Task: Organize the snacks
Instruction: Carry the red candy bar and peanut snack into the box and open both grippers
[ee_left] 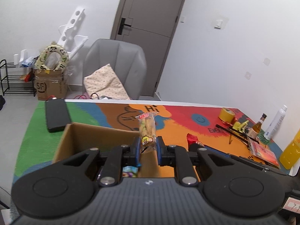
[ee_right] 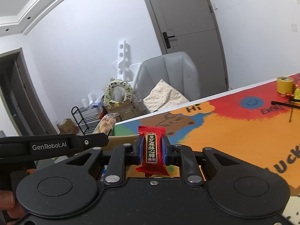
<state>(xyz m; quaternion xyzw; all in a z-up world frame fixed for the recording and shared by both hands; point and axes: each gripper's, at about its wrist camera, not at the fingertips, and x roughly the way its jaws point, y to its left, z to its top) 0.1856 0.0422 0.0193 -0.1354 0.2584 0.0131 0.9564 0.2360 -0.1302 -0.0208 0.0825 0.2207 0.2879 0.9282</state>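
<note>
Two grippers squeeze snacks: left gripper (ee_left: 148, 146) pinches a biscuit pack (ee_left: 147, 131) above the box (ee_left: 75, 140); right gripper (ee_right: 151, 150) pinches a red candy (ee_right: 151, 148).

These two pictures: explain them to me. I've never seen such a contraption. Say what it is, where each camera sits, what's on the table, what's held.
No robot: a person carries a hand-held claw in each hand, each with a camera looking along its fingers. The left view shows the left claw shut on a clear biscuit packet above a cardboard box. The right view shows the right claw shut on a red candy. The colourful table mat also carries a tape roll, bottles and a black case.
</note>
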